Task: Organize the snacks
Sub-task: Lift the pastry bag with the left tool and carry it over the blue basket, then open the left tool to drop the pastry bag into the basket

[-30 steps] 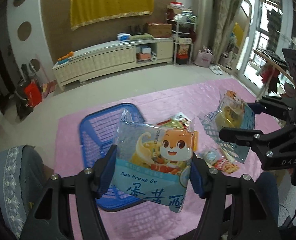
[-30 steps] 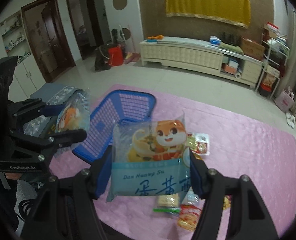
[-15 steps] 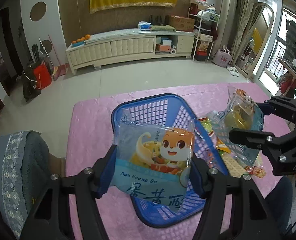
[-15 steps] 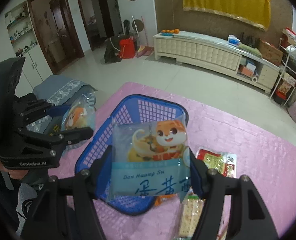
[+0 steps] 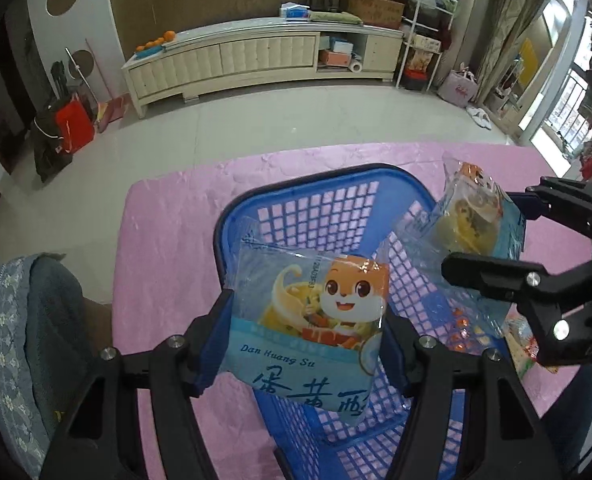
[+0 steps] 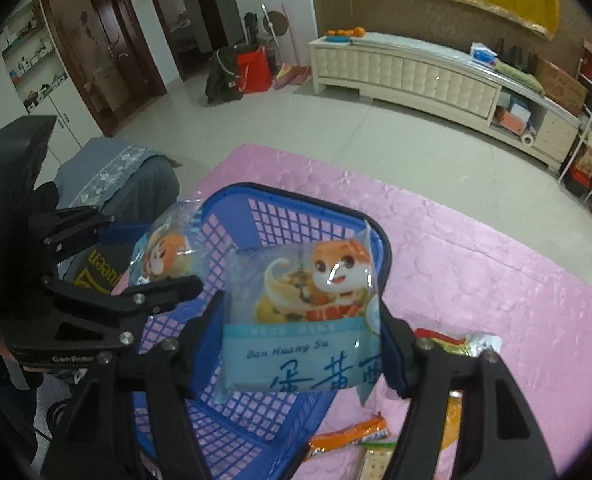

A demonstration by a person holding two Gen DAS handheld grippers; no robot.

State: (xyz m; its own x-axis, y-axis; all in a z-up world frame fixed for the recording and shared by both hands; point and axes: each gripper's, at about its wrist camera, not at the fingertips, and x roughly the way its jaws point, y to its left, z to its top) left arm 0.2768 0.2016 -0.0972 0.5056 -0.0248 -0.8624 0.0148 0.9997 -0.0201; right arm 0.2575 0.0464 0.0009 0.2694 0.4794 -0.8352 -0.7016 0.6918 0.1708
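Note:
A blue mesh basket [image 5: 319,216] stands on the pink tablecloth [image 5: 168,240]; it also shows in the right wrist view [image 6: 280,216]. My left gripper [image 5: 307,344] is shut on a light-blue snack bag with a cartoon squirrel [image 5: 315,320], held above the basket's near side. My right gripper [image 6: 301,344] is shut on an identical snack bag [image 6: 303,320], held above the basket's right side. Each gripper shows in the other's view, the right [image 5: 507,240] and the left [image 6: 136,260].
Several loose snack packets [image 6: 451,340] lie on the cloth right of the basket, more at the bottom [image 6: 351,436]. A chair with a grey-blue cover [image 5: 20,320] stands at the table's left edge. A long white cabinet [image 5: 256,56] lines the far wall.
Both grippers, each with its bag, have moved toward the basket and now hang over it. The basket looms larger and nearer in both views.

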